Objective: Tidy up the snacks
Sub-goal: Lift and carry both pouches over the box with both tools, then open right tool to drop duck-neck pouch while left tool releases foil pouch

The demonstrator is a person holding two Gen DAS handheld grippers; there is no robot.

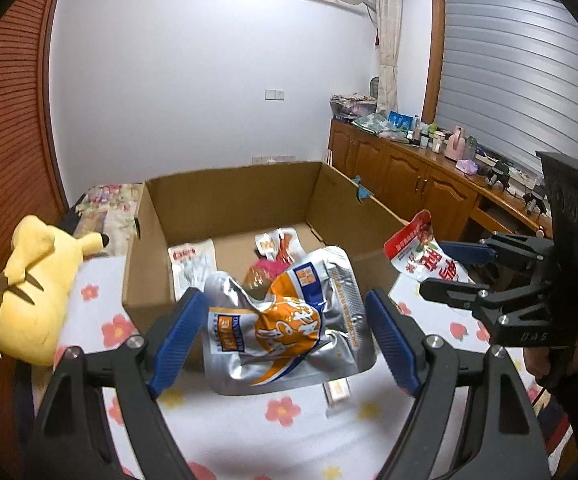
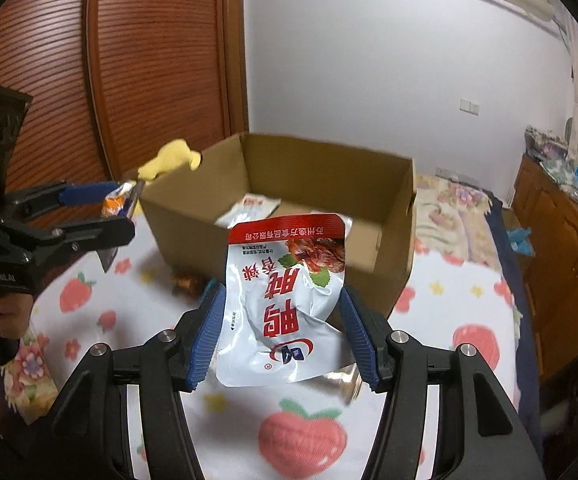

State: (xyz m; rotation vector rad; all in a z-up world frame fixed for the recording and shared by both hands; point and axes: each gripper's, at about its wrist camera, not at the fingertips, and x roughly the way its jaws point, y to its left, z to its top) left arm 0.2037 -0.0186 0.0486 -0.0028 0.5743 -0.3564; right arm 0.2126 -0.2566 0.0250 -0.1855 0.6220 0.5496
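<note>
- Left gripper (image 1: 285,334): black frame, blue ribbed pads; jaws clamped on the two side edges of a silver-and-orange pouch (image 1: 285,320), held clear above the bedsheet.
- Silver-and-orange pouch: crumpled foil, orange panel with white script, blue corner labels; hangs in front of the near wall of the box.
- Right gripper (image 2: 283,336): same make; jaws clamped on a white-and-red pouch (image 2: 287,300), pads pressing its lower edges.
- White-and-red pouch: red band at the far end, large red characters, picture of cooked meat; held upright, lifted off the bedsheet, before the box.
- Cardboard box (image 1: 229,196): open top, standing on the bed just beyond both grippers.
- Box contents: a white-and-red packet (image 1: 191,266) lying flat at left, a clear packet with orange pieces (image 1: 279,246) toward the back, a pink packet (image 1: 267,272) partly hidden behind the silver pouch.
- Bedsheet (image 2: 249,412): white, printed with strawberries, small flowers and stars.
- Small packet (image 1: 337,394): lying on the sheet beneath the left gripper; blurred.
- Yellow plush toy (image 1: 37,292): lying left of the box, touching its corner region.
- Person's hand (image 2: 7,314): gripping the left tool's handle.
</note>
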